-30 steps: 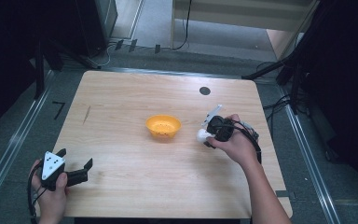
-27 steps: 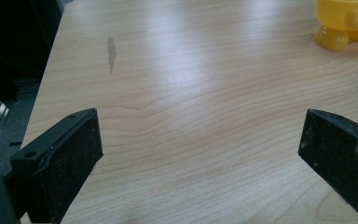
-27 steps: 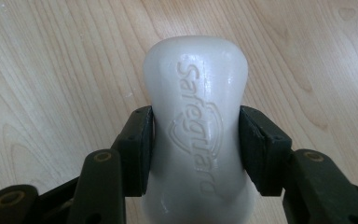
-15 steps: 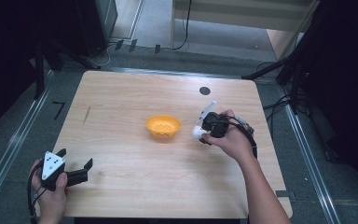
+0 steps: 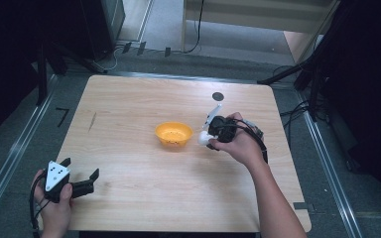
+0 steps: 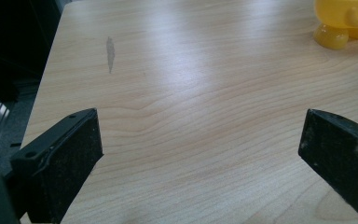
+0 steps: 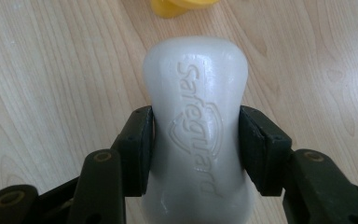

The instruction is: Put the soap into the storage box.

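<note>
My right gripper (image 7: pixel 196 140) is shut on a white bar of soap (image 7: pixel 196 102), its two pads pressing the bar's narrow waist. In the high view that gripper (image 5: pixel 209 140) holds the soap (image 5: pixel 203 139) just right of an orange bowl (image 5: pixel 173 134) at the table's middle. The bowl's foot (image 7: pixel 182 5) shows at the top of the right gripper view. My left gripper (image 5: pixel 87 179) rests near the front left corner of the table, jaws wide apart with nothing between them. In the left gripper view (image 6: pixel 200 144) bare wood lies between the jaws and the bowl (image 6: pixel 349 21) sits at the top right.
The wooden table (image 5: pixel 129 99) has a black round mark (image 5: pixel 218 96) near its far edge and a dark streak (image 5: pixel 93 120) on the left. Metal rails (image 5: pixel 10 163) run along both sides. Cables (image 5: pixel 297 106) lie on the floor at the right.
The right hand has carried the soap a little to the left, closer to the orange bowl. The left hand has stayed where it was.
</note>
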A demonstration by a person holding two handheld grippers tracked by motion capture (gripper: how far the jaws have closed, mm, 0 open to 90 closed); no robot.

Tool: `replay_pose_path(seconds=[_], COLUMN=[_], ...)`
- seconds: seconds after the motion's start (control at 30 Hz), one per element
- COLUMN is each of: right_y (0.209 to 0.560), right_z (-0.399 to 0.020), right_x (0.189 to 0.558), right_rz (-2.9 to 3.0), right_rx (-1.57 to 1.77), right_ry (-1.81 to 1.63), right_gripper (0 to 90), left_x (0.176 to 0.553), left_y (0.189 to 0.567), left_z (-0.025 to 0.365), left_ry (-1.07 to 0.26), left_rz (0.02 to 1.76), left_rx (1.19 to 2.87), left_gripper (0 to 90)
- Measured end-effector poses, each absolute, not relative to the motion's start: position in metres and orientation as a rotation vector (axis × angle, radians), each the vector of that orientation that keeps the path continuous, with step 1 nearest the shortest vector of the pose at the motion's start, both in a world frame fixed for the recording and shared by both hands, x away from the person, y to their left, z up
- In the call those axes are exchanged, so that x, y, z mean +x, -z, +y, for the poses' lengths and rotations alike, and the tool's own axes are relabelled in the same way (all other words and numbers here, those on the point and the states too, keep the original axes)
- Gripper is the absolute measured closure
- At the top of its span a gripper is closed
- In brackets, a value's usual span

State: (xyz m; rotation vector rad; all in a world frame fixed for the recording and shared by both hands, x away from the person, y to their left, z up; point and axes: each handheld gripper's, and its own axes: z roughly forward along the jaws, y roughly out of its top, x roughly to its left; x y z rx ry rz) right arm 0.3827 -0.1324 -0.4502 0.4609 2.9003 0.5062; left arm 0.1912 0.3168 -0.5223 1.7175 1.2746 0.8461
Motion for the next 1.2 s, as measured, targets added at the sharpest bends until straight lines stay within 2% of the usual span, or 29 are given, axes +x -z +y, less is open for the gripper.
replay_pose_path(seconds=[1.2], right_y=[0.437], right_z=[-0.079], right_x=[0.401], right_rz=[2.909], right_rx=[0.311], right_ry=[-0.516], right_gripper=[50.2], left_x=[0.19], left_y=[0.522], left_z=[0.317], left_ry=[-0.85], left_rz=[1.269], left_rx=[1.714], left_gripper=[0.0])
